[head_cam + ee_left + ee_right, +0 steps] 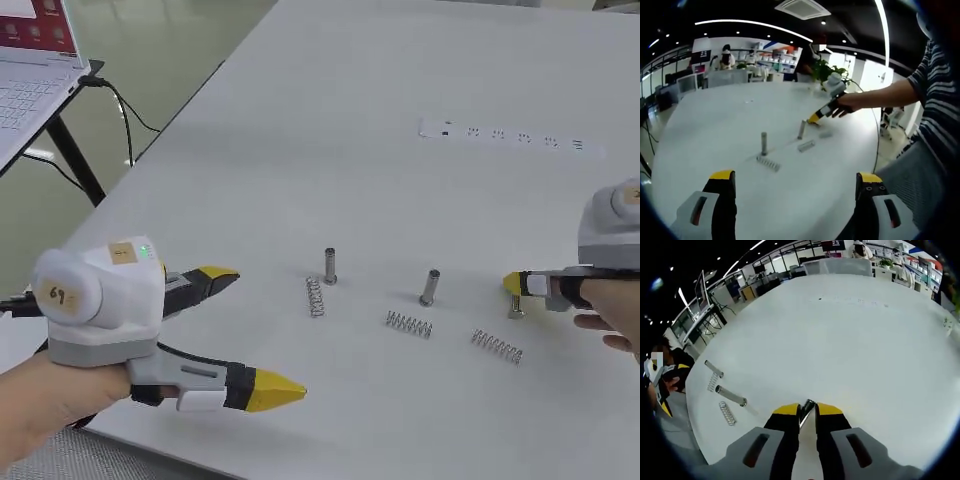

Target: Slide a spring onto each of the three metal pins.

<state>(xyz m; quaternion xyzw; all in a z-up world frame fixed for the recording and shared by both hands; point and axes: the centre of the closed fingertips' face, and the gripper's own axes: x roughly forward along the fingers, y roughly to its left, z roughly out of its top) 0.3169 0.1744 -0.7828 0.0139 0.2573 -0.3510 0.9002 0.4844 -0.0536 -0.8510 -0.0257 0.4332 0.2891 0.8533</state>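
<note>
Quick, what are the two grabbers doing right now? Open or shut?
Left gripper: open, holding nothing.
Right gripper: shut on a metal pin.

The left gripper (pixel 250 332) sits low at the near left of the head view, held from behind by the left hand (pixel 45 405); its two yellow-tipped jaws stand wide apart and point to the right, one tip farther from the person, one nearer; in the left gripper view the same jaws rise well separated. The right gripper (pixel 514 285) comes in from the right edge, held by the right hand (pixel 612 312), tips angled downward; in the right gripper view its jaws are nearly together, pinching a metal pin (pixel 808 405); the right forearm (pixel 880 95) is bare, stretched out from a striped sleeve (pixel 935 100).
</note>
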